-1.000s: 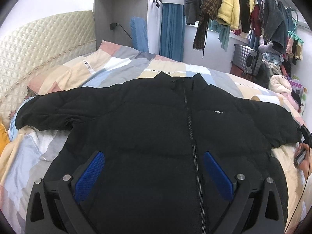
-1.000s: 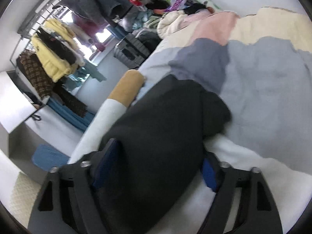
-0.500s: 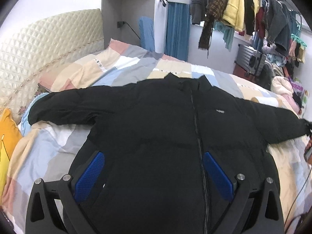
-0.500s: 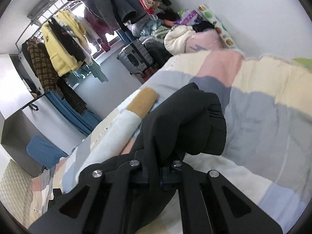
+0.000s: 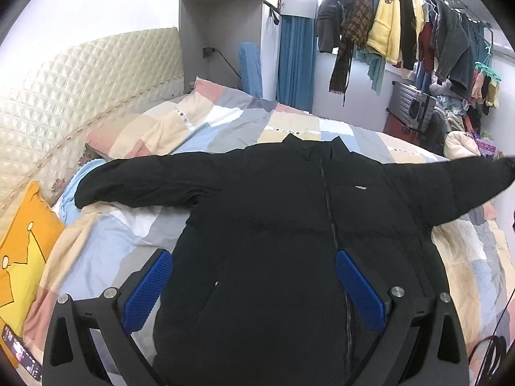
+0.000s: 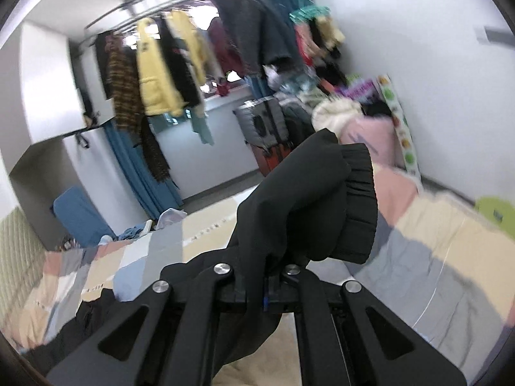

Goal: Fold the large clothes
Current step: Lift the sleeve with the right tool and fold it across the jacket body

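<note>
Right gripper clenched on one sleeve cuff of the black jacket, cuff lifted clear of the bed. Left gripper released, two blue pads spread wide above the hem, apparently not touching it, though hard to judge. One jacket, front up and zipped, spread flat across the patchwork quilt; two sleeves out sideways. One yellow cushion at the left. One rail of hanging clothes behind
</note>
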Motion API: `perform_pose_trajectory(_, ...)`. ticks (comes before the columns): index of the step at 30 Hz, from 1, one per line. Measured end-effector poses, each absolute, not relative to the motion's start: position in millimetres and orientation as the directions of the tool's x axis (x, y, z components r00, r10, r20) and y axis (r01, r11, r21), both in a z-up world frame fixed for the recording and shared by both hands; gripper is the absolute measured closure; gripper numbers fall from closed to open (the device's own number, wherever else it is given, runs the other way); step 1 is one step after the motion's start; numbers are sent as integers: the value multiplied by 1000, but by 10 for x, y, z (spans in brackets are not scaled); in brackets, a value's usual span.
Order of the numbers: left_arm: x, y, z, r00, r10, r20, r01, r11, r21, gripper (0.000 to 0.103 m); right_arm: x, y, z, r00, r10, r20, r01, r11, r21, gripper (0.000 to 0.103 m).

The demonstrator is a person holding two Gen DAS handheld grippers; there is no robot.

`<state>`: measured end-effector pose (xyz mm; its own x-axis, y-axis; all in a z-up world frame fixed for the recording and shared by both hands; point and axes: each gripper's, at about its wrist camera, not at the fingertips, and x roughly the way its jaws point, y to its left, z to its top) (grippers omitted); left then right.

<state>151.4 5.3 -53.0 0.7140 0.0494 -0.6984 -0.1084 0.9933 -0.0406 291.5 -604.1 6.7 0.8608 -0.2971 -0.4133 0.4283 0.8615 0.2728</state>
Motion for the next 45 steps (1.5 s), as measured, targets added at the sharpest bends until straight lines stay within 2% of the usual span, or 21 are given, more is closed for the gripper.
perform_pose_trajectory(7,1276,275,-413,732,40,-680,-95,994,-44,0,2869,-4934,687,905,-304,-296,333,942,51,99)
perform_pose_trajectory(11,1181,431,-362,743,37,-668,-100,993,-57,0,2888,-4311,922,931,-272,-245,273,961,-29,99)
perform_pose_trajectory(17,1079,694,-349,753,27,-658,-111,990,-86,0,2873,-3525,1037,960,-203,-193,192,978,-77,99)
perform_pose_trajectory(23,1064,969,-410,751,28,-660,-138,984,-114,0,2837,-2733,980,981,-80,-179,78,997,-19,99)
perform_pose_trajectory(30,1122,1235,-473,750,24,-661,-147,980,-132,0,2981,-1925,574,969,64,-237,-58,998,34,99)
perform_pose_trajectory(33,1181,1385,-510,748,28,-663,-162,976,-142,0,3105,-1526,270,956,119,-270,-127,992,-12,99)
perform_pose_trajectory(45,1447,1645,-775,714,22,-700,-183,971,-156,0,3456,-498,-1267,809,240,-537,-311,949,-44,99)
